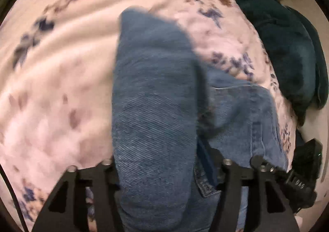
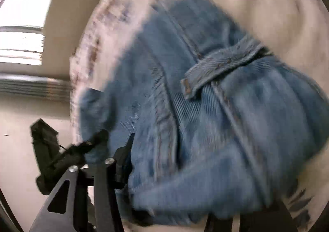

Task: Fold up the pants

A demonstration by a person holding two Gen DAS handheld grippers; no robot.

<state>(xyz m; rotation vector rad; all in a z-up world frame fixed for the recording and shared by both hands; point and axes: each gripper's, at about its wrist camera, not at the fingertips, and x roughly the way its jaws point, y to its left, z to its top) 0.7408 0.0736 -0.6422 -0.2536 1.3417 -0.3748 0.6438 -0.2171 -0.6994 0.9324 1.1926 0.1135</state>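
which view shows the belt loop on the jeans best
The right wrist view: the belt loop lies mid-frame on the jeans, fairly sharp, stitching visible. The left wrist view shows mostly plain denim; a small loop-like strip sits low between the fingers, too blurred to be sure.

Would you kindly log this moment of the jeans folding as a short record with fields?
Garment: blue jeans, bunched, a denim strap on top
Surface: pale floral bedspread
Nearby: dark green blanket at the bedspread's edge
Left tongs: denim between them, grip unclear
Right tongs: denim draped across, grip unclear
Picture quality: blurred
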